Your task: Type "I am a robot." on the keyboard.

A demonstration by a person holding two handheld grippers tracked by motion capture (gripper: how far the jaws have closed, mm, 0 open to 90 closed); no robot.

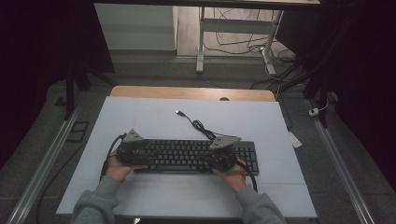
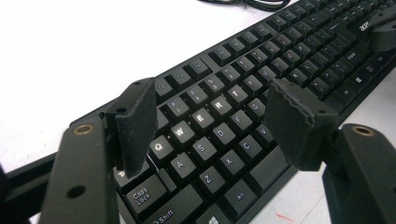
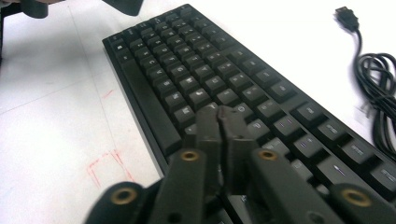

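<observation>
A black keyboard (image 1: 187, 156) lies flat on the white table mat (image 1: 154, 116). My left gripper (image 1: 128, 151) hovers over its left end. In the left gripper view it (image 2: 215, 112) is open, its pads (image 2: 135, 126) spread above the QWERTY keys of the keyboard (image 2: 289, 51) with nothing between them. My right gripper (image 1: 224, 156) is over the keyboard's right part. In the right gripper view it (image 3: 219, 114) is shut, empty, its tips just at the keys of the keyboard (image 3: 187, 60); whether they touch a key I cannot tell.
The keyboard's black cable (image 1: 201, 126) coils on the mat behind it and ends in a USB plug (image 1: 179, 112), also seen as cable (image 3: 373, 84) and plug (image 3: 346, 14). Red pen marks (image 3: 109, 165) lie in front of the keyboard. A wooden table edge (image 1: 187, 92) borders the mat's far side.
</observation>
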